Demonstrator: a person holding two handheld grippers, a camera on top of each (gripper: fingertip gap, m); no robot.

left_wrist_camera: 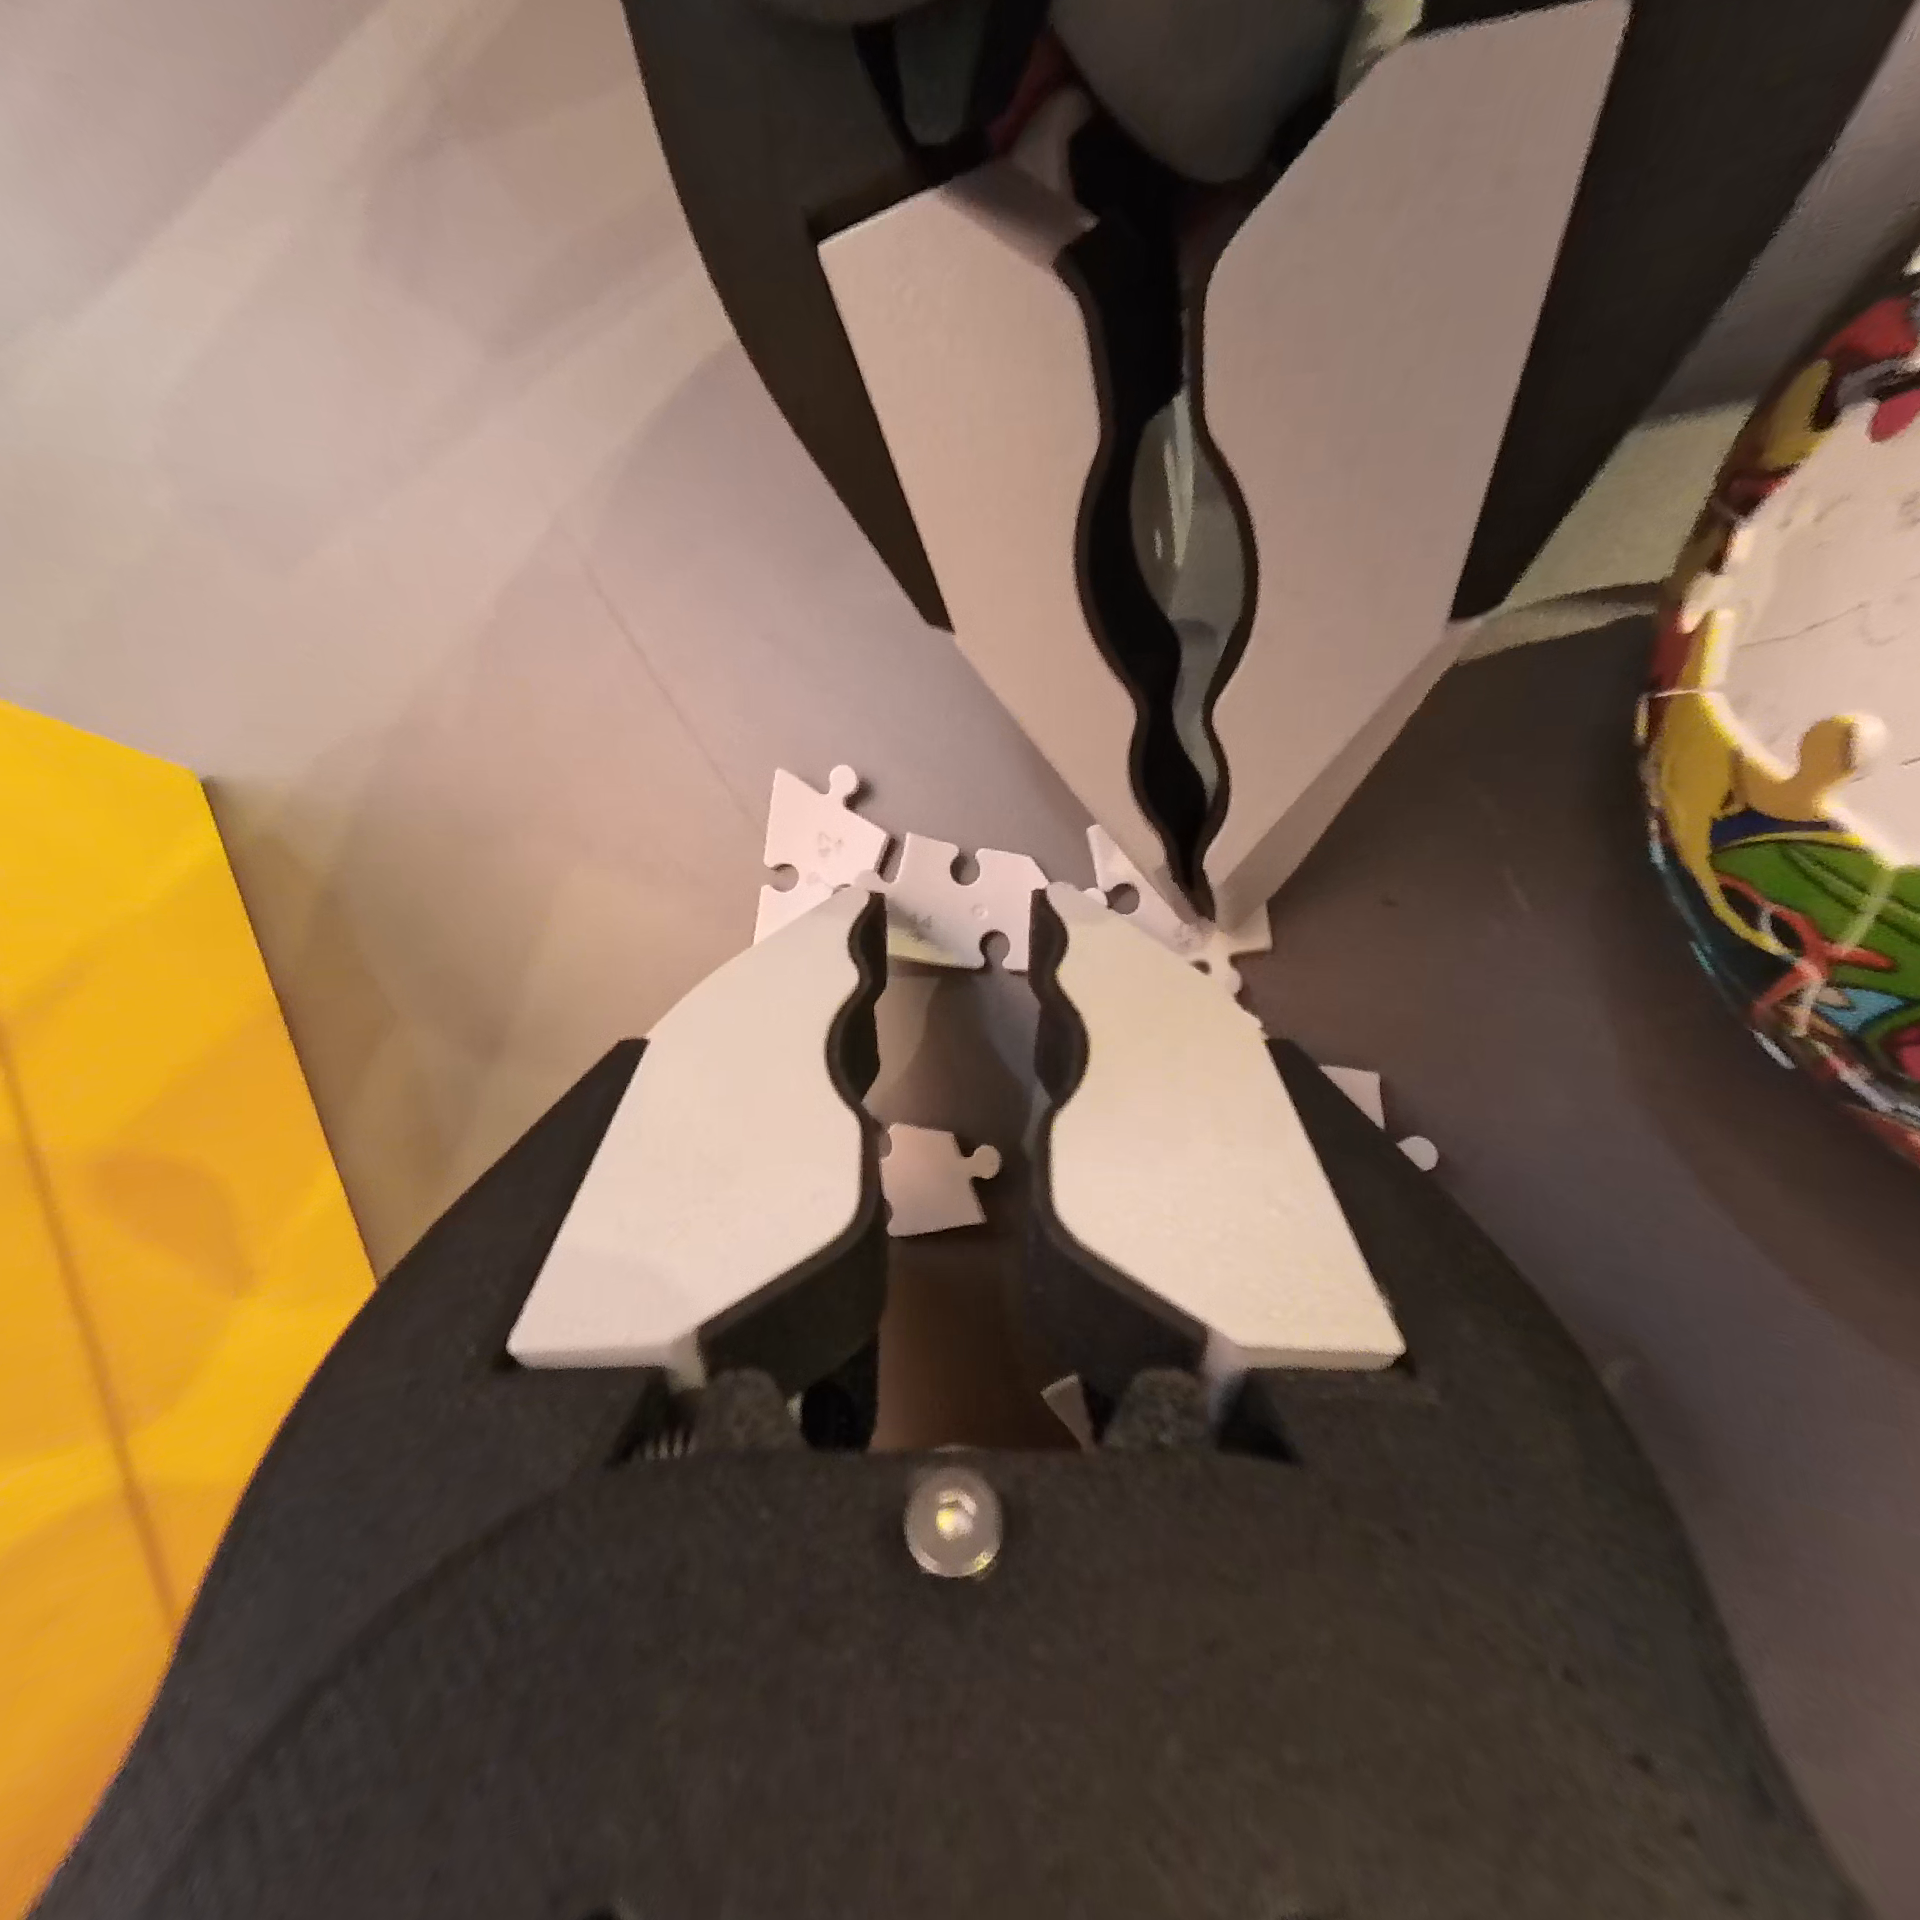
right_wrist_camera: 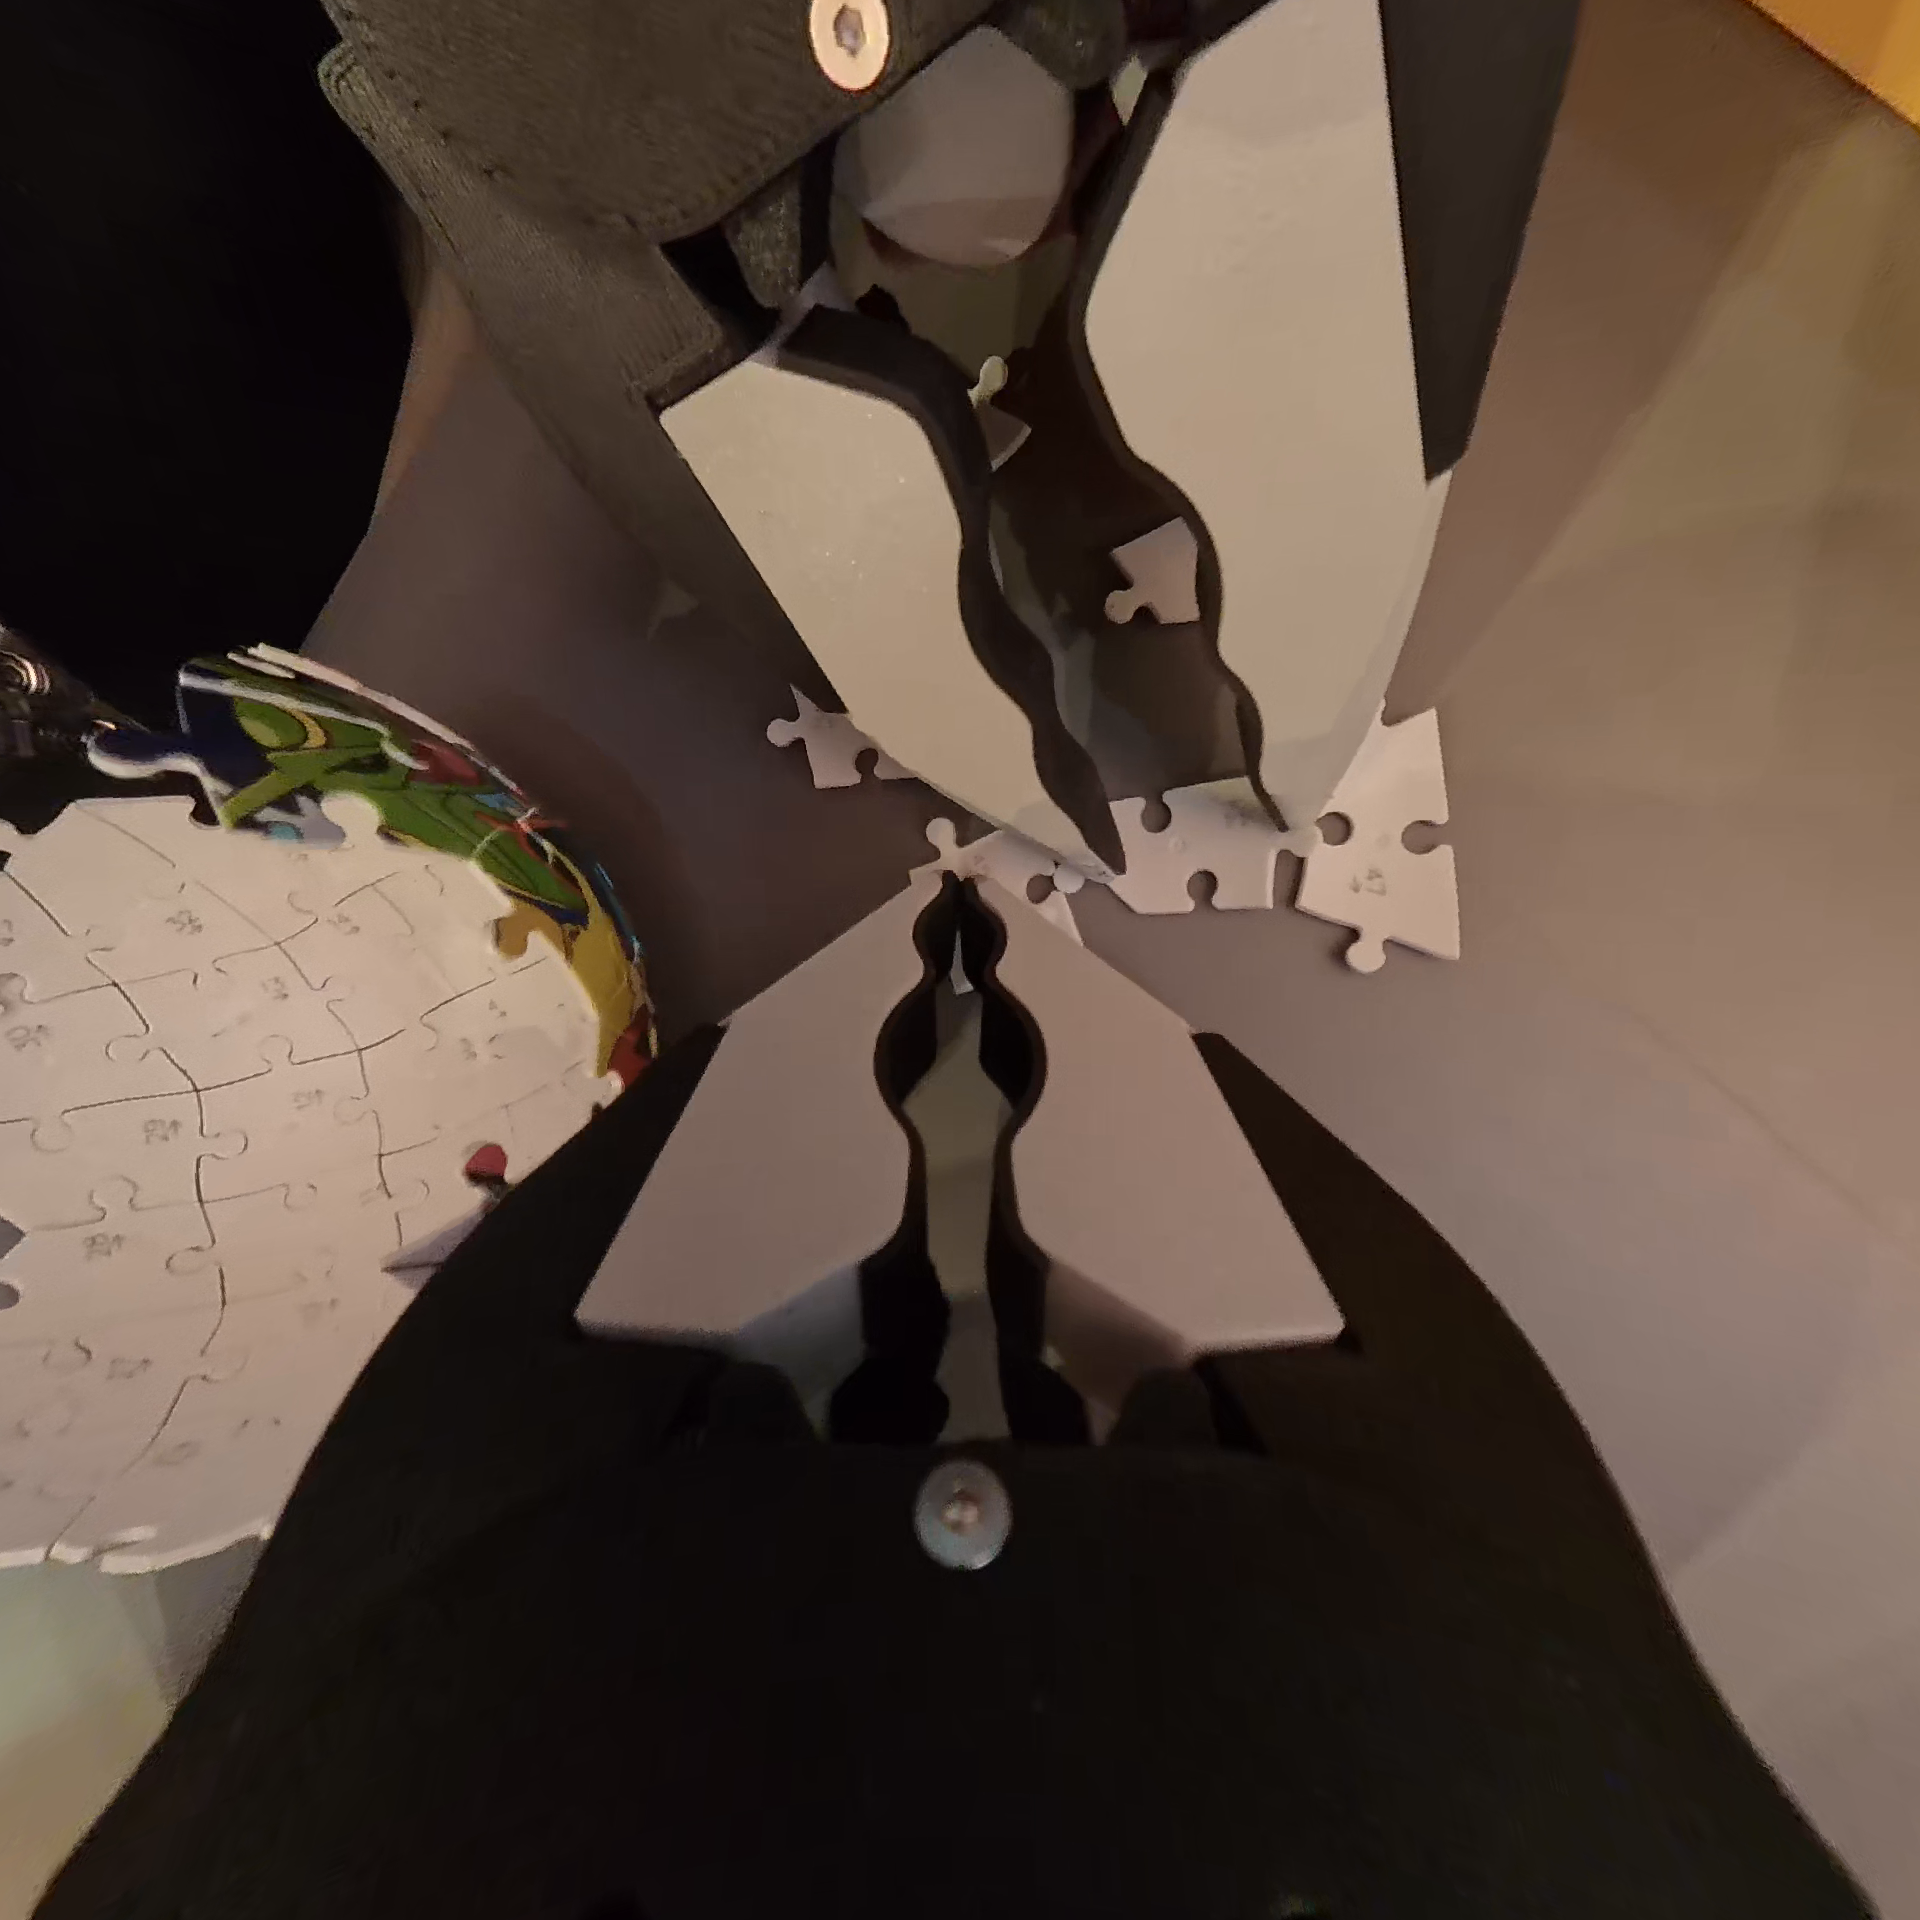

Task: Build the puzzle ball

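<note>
My right gripper has its tips pinched together on the knobbed corner of a small white plastic puzzle piece lying face-down on the grey worktop. My left gripper comes in from the opposite side, jaws parted with a clear gap, its tips standing on or just over a short chain of joined white pieces; I cannot tell whether it presses them down, and it has hold of nothing. The two sets of tips nearly meet, so the pinched piece lies straight ahead of the right gripper and just beside the near end of the chain, whose long axis runs across both views. The half-built puzzle ball, a white-backed shell with a bright cartoon print outside, sits on the left in the right wrist view, nearer that gripper. I judge the next move is joining the piece to the chain.
</note>
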